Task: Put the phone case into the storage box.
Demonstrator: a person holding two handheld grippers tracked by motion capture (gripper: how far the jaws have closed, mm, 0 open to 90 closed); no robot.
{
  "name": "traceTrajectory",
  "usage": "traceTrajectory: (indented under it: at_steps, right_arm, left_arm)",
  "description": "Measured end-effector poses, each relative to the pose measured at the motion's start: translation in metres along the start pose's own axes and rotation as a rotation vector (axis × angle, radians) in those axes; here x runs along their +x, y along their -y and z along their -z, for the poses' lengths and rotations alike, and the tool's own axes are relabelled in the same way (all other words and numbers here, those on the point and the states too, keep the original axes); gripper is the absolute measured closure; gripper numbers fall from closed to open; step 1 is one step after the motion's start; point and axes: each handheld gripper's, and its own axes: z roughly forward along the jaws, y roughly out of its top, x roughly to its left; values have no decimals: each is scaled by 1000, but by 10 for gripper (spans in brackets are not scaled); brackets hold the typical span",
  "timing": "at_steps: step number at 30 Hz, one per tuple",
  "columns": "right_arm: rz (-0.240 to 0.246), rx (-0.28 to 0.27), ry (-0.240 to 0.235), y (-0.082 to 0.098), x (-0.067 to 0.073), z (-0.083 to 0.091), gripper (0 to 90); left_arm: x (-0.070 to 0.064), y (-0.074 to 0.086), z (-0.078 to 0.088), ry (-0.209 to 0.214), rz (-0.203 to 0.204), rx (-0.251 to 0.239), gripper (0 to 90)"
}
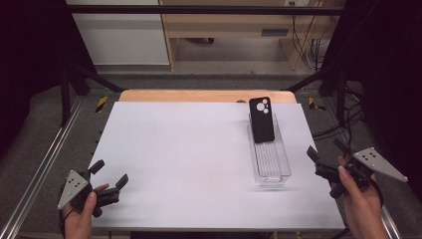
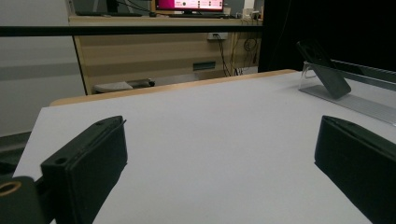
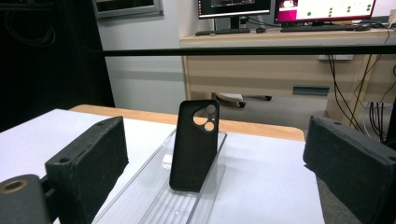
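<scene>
A black phone case (image 1: 262, 119) with round camera cut-outs leans upright at the far end of a clear plastic tray (image 1: 271, 167) on the right side of the white table. The right gripper view looks straight along the tray at the case (image 3: 194, 144). My right gripper (image 1: 327, 155) is open at the table's right edge, a little right of the tray's near end. Over the front left corner, my left gripper (image 1: 109, 173) is open with nothing between its jaws. The case (image 2: 324, 67) and tray (image 2: 369, 105) appear far right in the left gripper view.
The white table top (image 1: 189, 159) has a wooden strip along its far edge (image 1: 199, 95). A black frame bar (image 1: 199, 9) crosses above the far side. Metal rails (image 1: 40, 169) run along the left. A wooden desk and cables stand beyond.
</scene>
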Motion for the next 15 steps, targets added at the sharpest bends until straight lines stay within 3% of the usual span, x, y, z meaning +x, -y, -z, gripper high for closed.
traceTrajectory:
  at_steps: [15]
  right_arm:
    - [-4,25,-8,21,2,8,59]
  left_arm:
    - [-1,0,0,3,-3,0,26]
